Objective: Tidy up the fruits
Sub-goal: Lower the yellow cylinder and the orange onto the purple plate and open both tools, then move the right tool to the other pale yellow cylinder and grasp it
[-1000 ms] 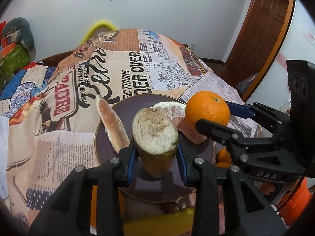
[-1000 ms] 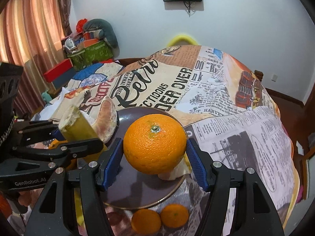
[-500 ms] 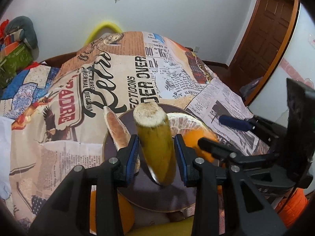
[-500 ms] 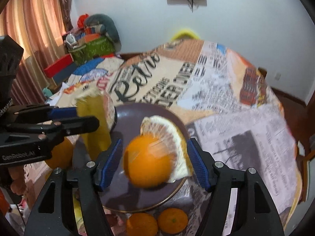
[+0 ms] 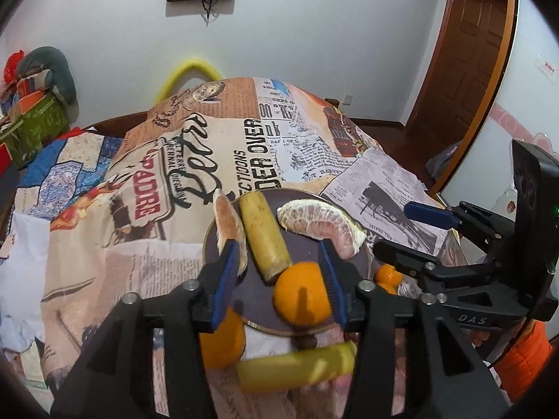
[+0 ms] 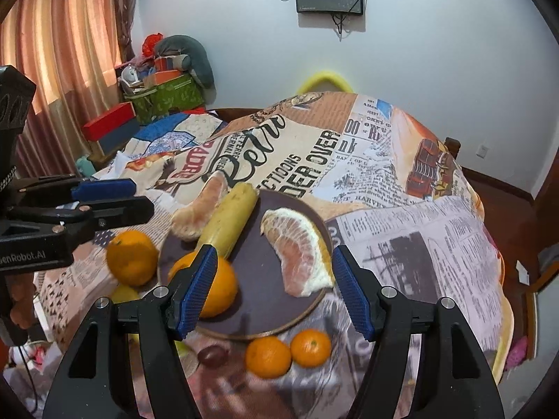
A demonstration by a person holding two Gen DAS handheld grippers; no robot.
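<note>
A dark round plate [image 5: 307, 241] [image 6: 265, 300] lies on the printed cloth. On it lie a yellow banana piece [image 5: 263, 234] [image 6: 227, 223], an orange [image 5: 302, 298] [image 6: 216, 288] and two peeled pomelo wedges [image 5: 321, 225] [image 6: 300, 251], [image 5: 227, 220] [image 6: 199, 209]. My left gripper [image 5: 277, 279] [image 6: 101, 197] is open and empty just above the plate's near side. My right gripper [image 6: 272, 293] [image 5: 401, 227] is open and empty over the plate's near edge.
Off the plate lie an orange at the left [image 6: 131, 258] [image 5: 223, 340], two small oranges [image 6: 267, 356], [image 6: 311, 347] in front, a banana piece [image 5: 293, 366] and a dark grape [image 6: 211, 354]. A yellow chair back [image 6: 325, 82] stands behind the table. A door [image 5: 464, 70] is at the right.
My left gripper let go of the banana piece, which now lies on the plate. My right gripper let go of the orange, which now lies on the plate. Both have drawn back.
</note>
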